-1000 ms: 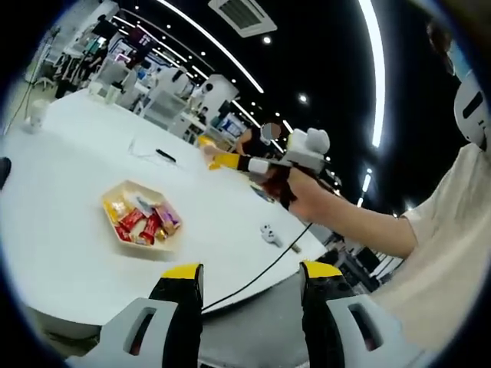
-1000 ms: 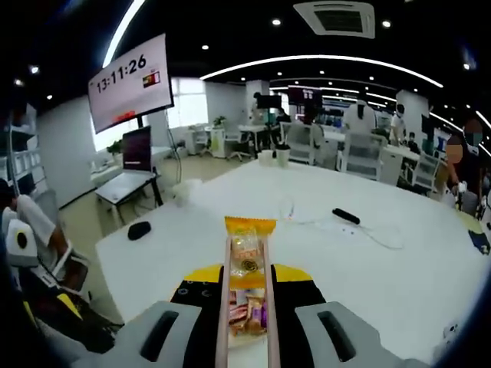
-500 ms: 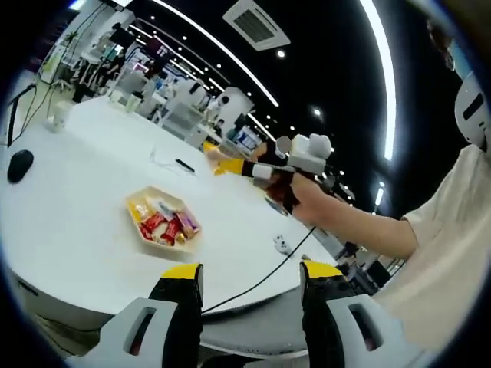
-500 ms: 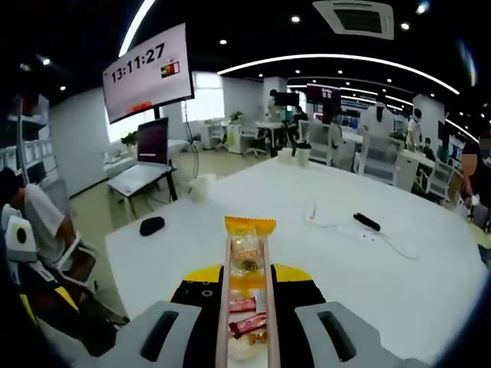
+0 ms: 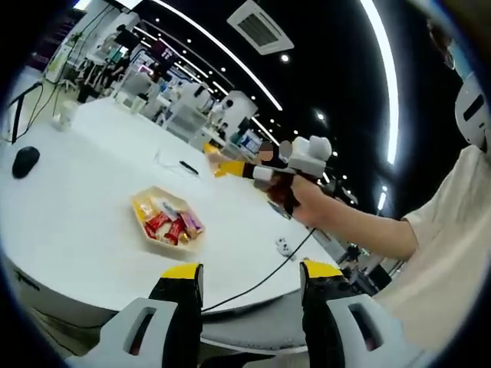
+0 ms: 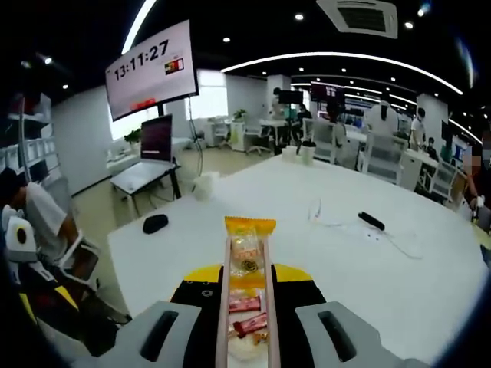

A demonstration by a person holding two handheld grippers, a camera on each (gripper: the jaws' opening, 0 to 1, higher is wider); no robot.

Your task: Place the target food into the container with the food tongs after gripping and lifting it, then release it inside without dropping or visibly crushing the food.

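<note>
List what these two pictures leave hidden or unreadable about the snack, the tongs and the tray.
- Snack, right gripper view: its lower part sits between the right tongs, print too small to read.
- Tray, left gripper view: the wrappers inside are too small to count or name.
- Right tongs, left gripper view: tips blurred, so the grip is unclear there.
- Left tongs: open, lower body cut off by the edge.

A yellow-orange wrapped snack (image 6: pixel 249 244) is sitting pinched near the tips of the pale food tongs (image 6: pixel 248 307), whose two narrow arms are running straight up between the right tool's (image 6: pixel 248 285) jaws. In the left gripper view the same tongs (image 5: pixel 222 163) are hanging in the air above the white desk (image 5: pixel 84 215). The tan, shallow, angular container (image 5: pixel 167 223) is lying flat on the desk, holding red, yellow and purple wrapped snacks.
</note>
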